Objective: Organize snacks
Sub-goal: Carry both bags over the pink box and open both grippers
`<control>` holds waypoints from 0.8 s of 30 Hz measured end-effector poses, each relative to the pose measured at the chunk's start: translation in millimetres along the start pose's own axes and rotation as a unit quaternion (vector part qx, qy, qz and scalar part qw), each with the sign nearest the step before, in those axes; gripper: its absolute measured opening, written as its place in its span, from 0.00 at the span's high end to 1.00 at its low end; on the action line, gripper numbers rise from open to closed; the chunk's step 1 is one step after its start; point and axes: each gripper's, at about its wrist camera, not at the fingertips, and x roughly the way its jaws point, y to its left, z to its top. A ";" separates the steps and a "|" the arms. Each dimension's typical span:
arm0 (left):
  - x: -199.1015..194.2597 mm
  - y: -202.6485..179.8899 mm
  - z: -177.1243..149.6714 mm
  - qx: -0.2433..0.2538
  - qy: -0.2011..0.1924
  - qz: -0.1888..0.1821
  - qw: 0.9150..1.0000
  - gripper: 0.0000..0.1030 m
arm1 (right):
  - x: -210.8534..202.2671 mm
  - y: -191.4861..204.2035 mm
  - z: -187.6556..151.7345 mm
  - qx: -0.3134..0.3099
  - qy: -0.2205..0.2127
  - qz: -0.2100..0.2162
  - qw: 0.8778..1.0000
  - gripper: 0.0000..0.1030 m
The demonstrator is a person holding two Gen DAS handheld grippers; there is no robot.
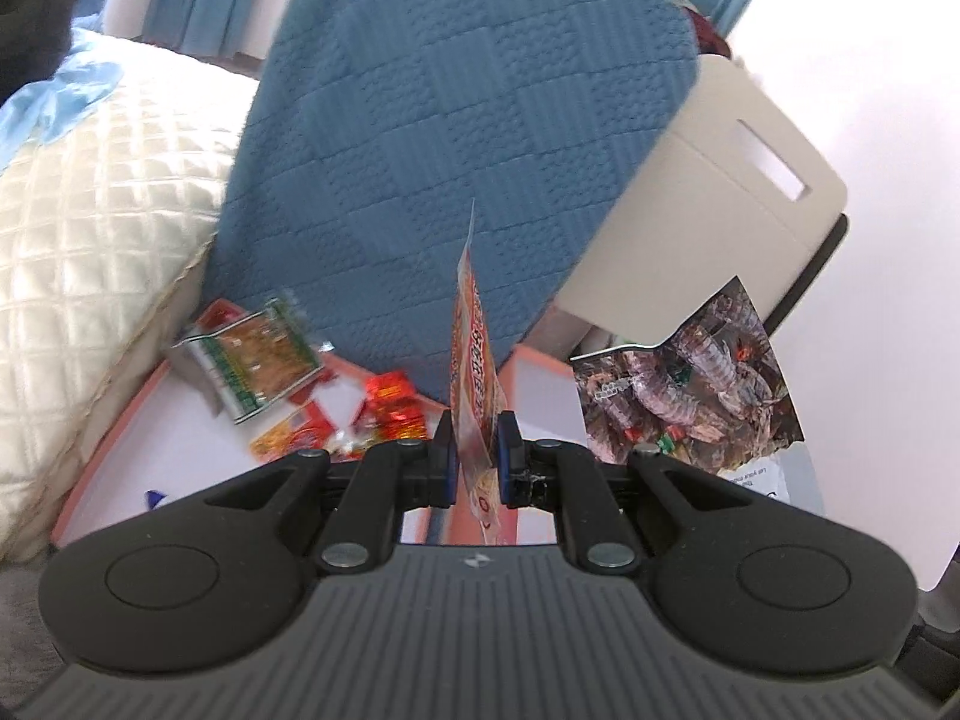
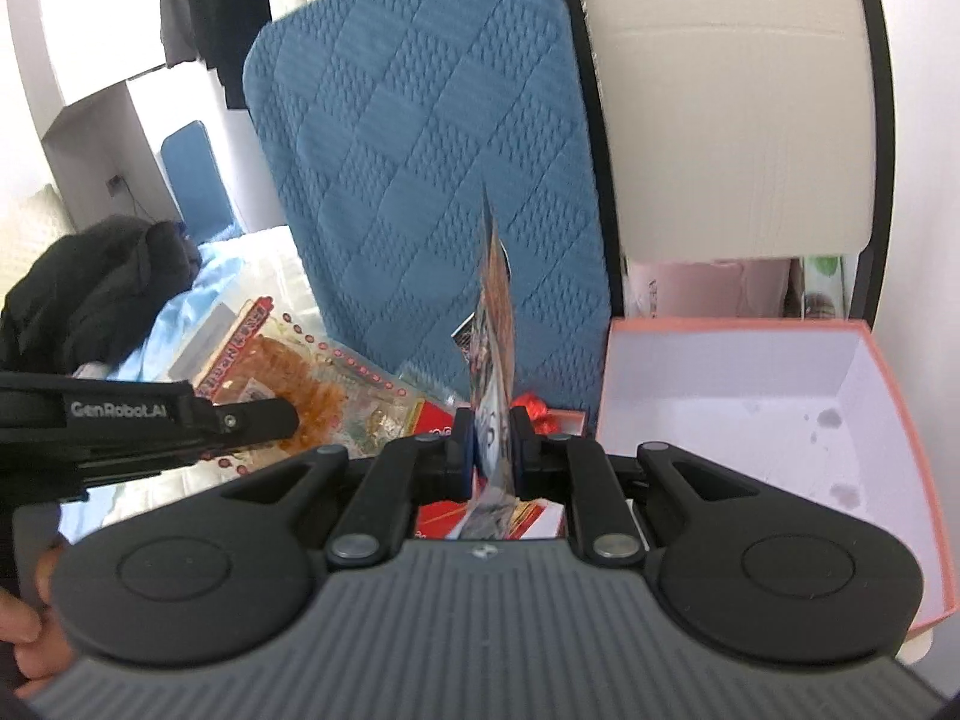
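Two Packets Pinched, One Box Waiting

Both grippers are pressed together on thin snack packets held edge-on. The left gripper [image 1: 474, 456] pinches an orange packet [image 1: 474, 354] by its lower edge; the right gripper [image 2: 492, 450] clamps a grey-printed packet [image 2: 498, 324] the same way. Beyond them, loose snacks [image 1: 258, 360] lie in a shallow pink-edged lid [image 1: 120, 420], and an empty pink box [image 2: 750, 396] stands just right of the right gripper, before a blue quilted cushion [image 2: 432, 138]. The step in hand looks like carrying each packet to the box. Each packet should stay upright, travel over the box rim without brushing it, and be lowered inside before release, one gripper at a time to avoid collision.
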 end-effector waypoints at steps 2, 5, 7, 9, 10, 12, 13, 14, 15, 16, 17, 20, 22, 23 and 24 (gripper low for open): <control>5.8 -11.7 1.6 0.002 0.002 -0.008 1.000 0.86 | -3.2 -7.4 5.6 0.001 -0.006 -0.003 1.000 0.86; 18.3 -30.8 0.7 0.010 0.008 -0.019 1.000 0.86 | -5.5 -21.8 9.4 0.006 -0.010 -0.007 1.000 0.86; 24.8 -44.9 -2.4 0.014 0.012 -0.025 1.000 0.86 | -6.2 -30.3 9.9 0.008 -0.010 -0.013 1.000 0.86; 36.5 -56.0 -5.4 0.016 0.017 -0.029 0.999 0.86 | -8.8 -41.8 9.0 0.009 -0.010 -0.017 1.000 0.86; 43.8 -63.2 -7.6 0.019 0.021 -0.031 0.999 0.86 | -8.9 -46.9 8.8 0.009 -0.010 -0.020 1.000 0.86; 58.1 -75.9 -13.4 0.024 0.029 -0.034 0.999 0.86 | -6.2 -59.0 8.0 0.014 -0.008 -0.027 0.999 0.86; 65.4 -81.0 -17.0 0.027 0.033 -0.036 0.998 0.86 | -5.4 -65.7 7.4 0.017 -0.007 -0.031 0.999 0.86; 73.8 -86.7 -21.1 0.028 0.038 -0.039 0.998 0.86 | -4.2 -73.9 6.2 0.020 -0.005 -0.034 0.999 0.86; 82.1 -91.3 -25.6 0.027 0.044 -0.042 0.998 0.86 | -2.3 -82.2 4.4 0.023 -0.003 -0.038 0.999 0.86; 91.2 -93.9 -29.7 0.026 0.049 -0.044 0.998 0.86 | 0.1 -90.3 2.1 0.025 -0.001 -0.042 0.999 0.86; 100.8 -98.4 -34.8 0.025 0.056 -0.044 0.997 0.86 | 2.5 -98.4 -0.2 0.027 0.003 -0.047 0.999 0.86; 127.0 -108.2 -49.0 0.025 0.075 -0.042 0.996 0.86 | 11.7 -122.1 -9.2 0.035 0.018 -0.056 0.998 0.86; 145.2 -113.4 -59.2 0.025 0.089 -0.040 0.995 0.86 | 19.0 -137.4 -15.4 0.040 0.028 -0.065 0.997 0.86; 152.7 -114.8 -63.7 0.024 0.095 -0.039 0.994 0.86 | 22.9 -145.3 -18.9 0.044 0.034 -0.068 0.996 0.86; 161.6 -117.3 -69.1 0.023 0.103 -0.036 0.994 0.86 | 26.9 -152.7 -22.2 0.047 0.040 -0.071 0.996 0.86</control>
